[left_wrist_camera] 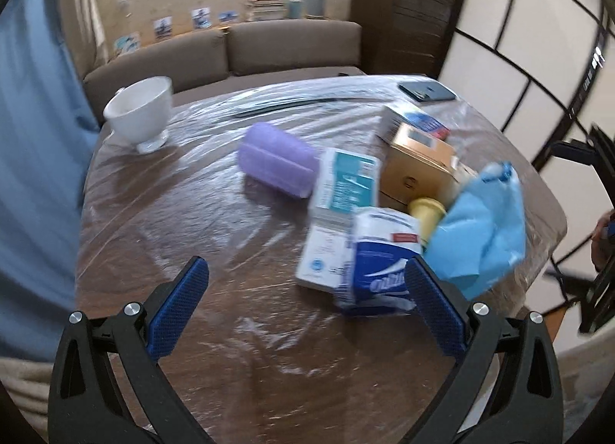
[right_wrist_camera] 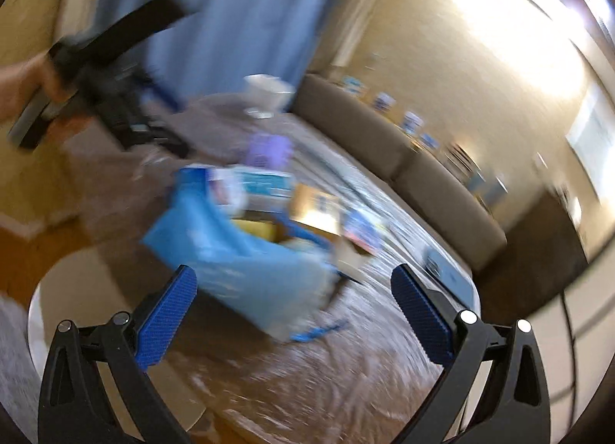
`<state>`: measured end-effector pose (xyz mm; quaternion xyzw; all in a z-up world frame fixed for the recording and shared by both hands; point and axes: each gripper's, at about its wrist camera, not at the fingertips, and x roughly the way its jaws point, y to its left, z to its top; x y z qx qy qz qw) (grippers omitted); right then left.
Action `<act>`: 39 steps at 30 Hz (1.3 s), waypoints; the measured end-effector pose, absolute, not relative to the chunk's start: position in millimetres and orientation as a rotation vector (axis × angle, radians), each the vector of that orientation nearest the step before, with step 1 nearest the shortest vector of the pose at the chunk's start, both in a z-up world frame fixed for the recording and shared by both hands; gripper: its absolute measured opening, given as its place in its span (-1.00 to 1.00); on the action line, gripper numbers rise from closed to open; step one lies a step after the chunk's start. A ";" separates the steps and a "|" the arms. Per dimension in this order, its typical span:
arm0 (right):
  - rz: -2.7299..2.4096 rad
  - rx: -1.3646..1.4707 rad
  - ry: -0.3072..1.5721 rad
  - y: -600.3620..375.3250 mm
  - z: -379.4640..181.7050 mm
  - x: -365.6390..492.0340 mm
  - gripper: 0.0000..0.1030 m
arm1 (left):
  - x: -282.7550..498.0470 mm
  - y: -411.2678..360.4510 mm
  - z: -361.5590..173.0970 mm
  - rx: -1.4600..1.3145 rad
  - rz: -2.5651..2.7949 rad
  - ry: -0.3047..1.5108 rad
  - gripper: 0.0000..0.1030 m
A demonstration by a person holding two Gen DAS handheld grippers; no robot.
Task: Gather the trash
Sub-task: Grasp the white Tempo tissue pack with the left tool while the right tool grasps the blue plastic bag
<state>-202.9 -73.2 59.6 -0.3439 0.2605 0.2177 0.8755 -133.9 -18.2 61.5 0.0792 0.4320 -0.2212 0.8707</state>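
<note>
Both spread wide and empty: left claw [left_wrist_camera: 305,284] just beside the blue-and-white pack [left_wrist_camera: 378,263] on the surface [left_wrist_camera: 215,236], right claw [right_wrist_camera: 294,290] nearer the blue bag [right_wrist_camera: 234,263] beyond that pack.

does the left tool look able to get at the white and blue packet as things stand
Probably yes: the left tool is open, and the white and blue packet lies just beyond its fingertips with bare table in front.
</note>
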 end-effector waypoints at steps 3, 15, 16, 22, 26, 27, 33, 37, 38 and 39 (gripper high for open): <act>0.484 -0.857 0.506 -52.0 44.1 -206.6 0.92 | -133.0 -26.9 59.0 0.191 -0.472 0.905 0.98; 0.360 -1.010 0.654 -59.5 -6.9 -171.5 0.42 | -132.7 -41.4 42.0 0.170 -0.607 0.956 0.98; 0.345 -0.987 0.672 -67.0 -6.2 -170.5 0.42 | -133.1 -45.4 41.3 0.183 -0.615 0.952 0.98; 0.292 -0.914 0.679 -84.7 -3.2 -164.3 0.69 | -131.4 -70.0 30.0 0.281 -0.631 0.945 0.97; 0.303 -0.849 0.726 -85.9 -0.5 -154.2 0.66 | -127.0 -71.9 27.2 0.258 -0.649 0.965 0.65; 0.318 -0.832 0.736 -86.6 -0.1 -153.8 0.53 | -126.1 -70.5 27.6 0.247 -0.659 0.970 0.58; 0.349 -0.756 0.752 -85.7 5.0 -149.4 0.13 | -130.0 -67.9 32.3 0.264 -0.664 0.954 -0.05; 0.349 -0.624 0.726 -93.2 20.6 -146.5 0.05 | -137.4 -65.5 36.0 0.269 -0.633 0.917 -0.12; 0.350 -0.596 0.722 -95.4 23.9 -146.7 0.04 | -138.5 -64.5 37.8 0.268 -0.624 0.905 -0.13; 0.347 -0.545 0.716 -99.4 28.2 -147.1 0.02 | -140.8 -62.6 40.5 0.265 -0.608 0.889 -0.13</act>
